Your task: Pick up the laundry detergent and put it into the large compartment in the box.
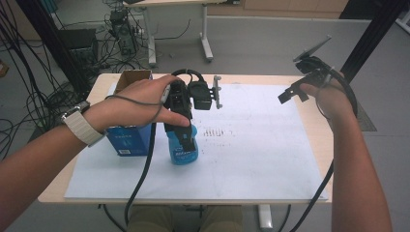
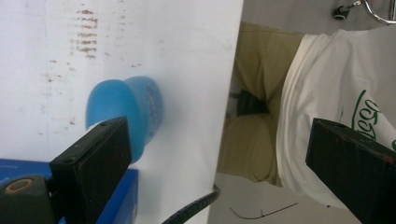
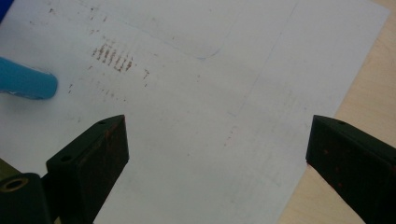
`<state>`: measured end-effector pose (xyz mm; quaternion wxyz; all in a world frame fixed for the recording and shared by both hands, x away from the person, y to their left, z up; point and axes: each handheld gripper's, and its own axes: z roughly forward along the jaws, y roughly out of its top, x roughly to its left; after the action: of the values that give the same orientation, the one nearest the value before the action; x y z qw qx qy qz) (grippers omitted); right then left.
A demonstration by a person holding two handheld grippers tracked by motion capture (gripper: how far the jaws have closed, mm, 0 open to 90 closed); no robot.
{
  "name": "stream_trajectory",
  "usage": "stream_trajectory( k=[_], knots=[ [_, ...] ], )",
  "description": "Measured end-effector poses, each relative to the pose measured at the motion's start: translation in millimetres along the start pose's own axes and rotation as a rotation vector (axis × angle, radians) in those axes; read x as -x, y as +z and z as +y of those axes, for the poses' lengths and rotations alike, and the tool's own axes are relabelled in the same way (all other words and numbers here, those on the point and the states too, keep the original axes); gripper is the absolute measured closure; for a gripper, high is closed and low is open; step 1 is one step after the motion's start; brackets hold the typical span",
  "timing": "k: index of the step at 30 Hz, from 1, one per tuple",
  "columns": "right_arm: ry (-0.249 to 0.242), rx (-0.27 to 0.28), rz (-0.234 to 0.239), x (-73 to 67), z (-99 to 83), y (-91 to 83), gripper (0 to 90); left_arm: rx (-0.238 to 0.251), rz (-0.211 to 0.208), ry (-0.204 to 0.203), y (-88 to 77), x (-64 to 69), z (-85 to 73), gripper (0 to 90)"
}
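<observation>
Wide-open black jaws of the left gripper point(image 2: 217, 158) hang over a translucent blue bottle point(image 1: 183, 147) standing beside a blue box point(image 1: 126, 140). Well apart, the right gripper point(image 3: 217, 154) gapes empty above white paper point(image 3: 196, 116).

The person wears a pale ribbed watch strap point(image 1: 82, 126) on the left wrist, a white shirt point(image 2: 341, 93) with green lettering, and khaki trousers point(image 2: 254, 98). Each tool is black: the left tool point(image 1: 183, 126) trails a thick black cable point(image 1: 140, 179), and the right tool point(image 1: 302, 92) carries a grey three-cornered plate point(image 1: 314, 48). The jaw blocks are matte black with small screw holes and reddish flecks.
</observation>
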<state>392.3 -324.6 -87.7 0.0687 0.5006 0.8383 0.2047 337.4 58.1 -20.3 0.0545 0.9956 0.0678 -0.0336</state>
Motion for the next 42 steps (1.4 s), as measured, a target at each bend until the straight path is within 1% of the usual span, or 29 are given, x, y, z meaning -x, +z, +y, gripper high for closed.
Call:
stream_trajectory(
  k=[1,4,8,11,12,15,17,20,21,25,26,27,29,31,36,40,42],
  knots=[
    [0.000,0.001,0.000,-0.1,0.0,0.4,5.7,0.000,0.009,-0.008,-1.2,-3.0,-0.9,7.3],
    [-0.002,0.000,0.001,-0.3,0.6,0.6,5.7,0.000,0.010,-0.011,-1.7,-6.7,-1.6,7.3],
    [-0.006,0.002,0.004,-0.8,1.9,0.8,5.7,-0.009,0.029,-0.025,-0.3,-13.2,-2.6,7.2],
    [-0.008,0.001,0.006,-1.1,2.8,1.5,5.7,-0.005,0.029,-0.013,0.9,-19.9,-5.1,7.3],
    [-0.010,0.000,0.006,-1.2,3.1,1.9,5.7,-0.005,0.029,-0.013,0.9,-19.9,-5.1,7.2],
    [-0.010,-0.003,0.007,-1.2,3.5,3.2,5.7,0.002,0.026,0.006,2.5,-26.2,-7.6,6.8],
    [-0.010,-0.003,0.009,-0.9,3.2,3.7,5.7,0.001,0.027,0.006,4.1,-29.6,-8.0,6.6],
    [-0.007,-0.006,0.010,0.2,2.8,5.2,5.7,-0.006,0.029,-0.016,8.2,-37.4,-8.2,6.6],
    [-0.007,-0.006,0.010,0.2,2.8,5.2,5.7,-0.006,0.029,-0.016,8.2,-37.4,-8.2,6.6],
    [-0.007,-0.009,0.010,0.9,2.7,6.4,5.7,-0.027,0.033,-0.053,17.8,-46.8,-5.7,6.6],
    [-0.006,-0.008,0.011,1.2,2.6,6.7,5.7,-0.027,0.033,-0.053,17.8,-46.8,-5.7,6.6],
    [-0.007,-0.009,0.012,1.3,2.8,6.8,5.7,-0.036,0.033,-0.056,20.8,-49.9,-4.2,6.6],
    [-0.006,-0.008,0.013,1.3,2.6,7.2,5.7,-0.039,0.041,-0.058,23.4,-51.6,-3.8,6.7],
    [-0.008,-0.009,0.013,1.3,2.7,7.5,5.7,-0.042,0.038,-0.061,25.5,-54.1,-3.2,6.7],
    [-0.007,-0.008,0.014,2.1,2.8,7.8,5.7,-0.053,0.037,-0.060,29.6,-55.6,-1.6,6.7],
    [-0.009,-0.009,0.016,2.5,3.4,8.3,5.7,-0.064,0.052,-0.059,34.5,-55.9,-0.5,6.1],
    [-0.008,-0.010,0.017,2.5,3.4,8.7,5.7,-0.065,0.058,-0.058,36.2,-55.7,-0.6,3.7]
  ],
)
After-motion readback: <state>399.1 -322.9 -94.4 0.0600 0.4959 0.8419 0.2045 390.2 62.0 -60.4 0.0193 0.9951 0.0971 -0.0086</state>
